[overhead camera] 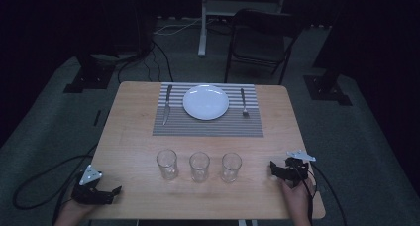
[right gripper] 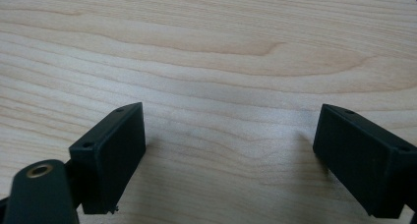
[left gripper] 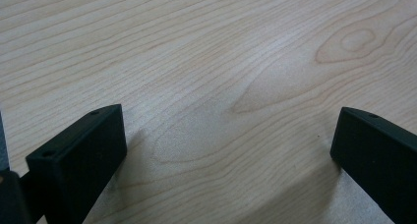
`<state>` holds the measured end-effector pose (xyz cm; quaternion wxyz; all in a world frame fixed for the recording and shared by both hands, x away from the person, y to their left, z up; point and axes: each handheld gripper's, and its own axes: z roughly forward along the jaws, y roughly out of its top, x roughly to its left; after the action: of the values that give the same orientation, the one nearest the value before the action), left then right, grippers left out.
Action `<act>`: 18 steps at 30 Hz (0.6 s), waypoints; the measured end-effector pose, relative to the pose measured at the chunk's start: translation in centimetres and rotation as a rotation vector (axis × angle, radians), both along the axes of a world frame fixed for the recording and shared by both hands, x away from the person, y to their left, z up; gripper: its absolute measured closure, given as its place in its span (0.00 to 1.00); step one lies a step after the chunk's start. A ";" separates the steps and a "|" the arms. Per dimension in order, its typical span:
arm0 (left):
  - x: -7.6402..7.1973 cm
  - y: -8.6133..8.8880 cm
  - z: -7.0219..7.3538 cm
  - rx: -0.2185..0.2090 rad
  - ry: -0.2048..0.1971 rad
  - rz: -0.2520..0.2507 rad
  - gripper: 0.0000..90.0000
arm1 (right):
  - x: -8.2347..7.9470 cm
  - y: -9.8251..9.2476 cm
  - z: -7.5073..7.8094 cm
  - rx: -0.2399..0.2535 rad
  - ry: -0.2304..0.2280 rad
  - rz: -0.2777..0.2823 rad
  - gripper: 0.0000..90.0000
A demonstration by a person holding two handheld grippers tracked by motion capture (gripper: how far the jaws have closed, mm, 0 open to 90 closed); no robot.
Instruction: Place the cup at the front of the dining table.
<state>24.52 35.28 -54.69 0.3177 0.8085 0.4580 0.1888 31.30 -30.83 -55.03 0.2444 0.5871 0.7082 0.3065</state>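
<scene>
The person holds one gripper in each hand, and both rest low at the near edge of the wooden table (overhead camera: pixel 133 137). The left gripper (overhead camera: pixel 101 194) is at the near left corner, and in the left gripper view its two black jaws stand wide apart, with bare wood between them. The right gripper (overhead camera: pixel 283 170) is at the near right side of the table. In the right gripper view its jaws are also spread wide, and between them there is wood grain and nothing gripped.

The things nearest to the grippers are three clear glasses, which stand upright in a row across the near half of the table, between the two grippers. The left glass (overhead camera: pixel 167 164), the middle glass (overhead camera: pixel 199 166) and the right glass (overhead camera: pixel 231 167) stand apart from each other and do not touch. The right glass is near the right gripper, but a gap of bare table lies between them. The left glass is well apart from the left gripper.

Behind the glasses, on the far half of the table, a striped placemat (overhead camera: pixel 208 127) lies flat. A white plate (overhead camera: pixel 206 102) sits on its middle. A knife (overhead camera: pixel 167 104) lies to the left of the plate and a fork (overhead camera: pixel 243 102) to the right, both on the placemat. Beyond the table a dark folding chair (overhead camera: pixel 262 37) stands on the floor.
</scene>
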 end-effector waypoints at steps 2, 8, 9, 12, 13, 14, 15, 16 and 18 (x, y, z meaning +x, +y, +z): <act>0.0 0.0 0.0 0.001 0.001 0.006 0.01 | 0.0 0.0 0.0 0.000 0.000 0.000 0.13; 0.1 0.0 0.0 0.000 0.001 0.029 0.01 | 0.0 0.0 0.0 0.000 0.000 0.000 0.13; 0.1 0.0 0.0 -0.001 0.001 0.028 0.01 | 0.0 0.0 0.0 0.000 0.000 0.000 0.13; 0.1 0.0 0.0 -0.002 0.000 0.024 0.01 | 0.0 0.0 0.0 0.000 0.000 0.000 0.13; 0.1 0.1 0.0 -0.001 0.001 0.019 0.01 | 0.0 0.0 0.0 0.000 0.000 0.000 0.13; 0.1 0.1 0.0 0.000 0.003 -0.002 0.01 | 0.0 0.0 0.0 0.000 0.000 0.000 0.13; 0.1 0.1 0.1 0.004 0.005 -0.007 0.01 | 0.0 0.0 0.0 0.000 0.000 0.000 0.13; 0.1 0.1 0.1 0.004 0.005 -0.007 0.01 | 0.0 0.0 0.0 0.000 0.000 0.000 0.13; 0.1 0.0 0.1 0.008 0.015 -0.010 0.01 | 0.0 0.0 0.0 0.000 0.000 0.000 0.13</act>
<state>24.65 35.28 -54.54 0.3120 0.8135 0.4556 0.1827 31.29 -30.83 -55.03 0.2444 0.5871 0.7082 0.3065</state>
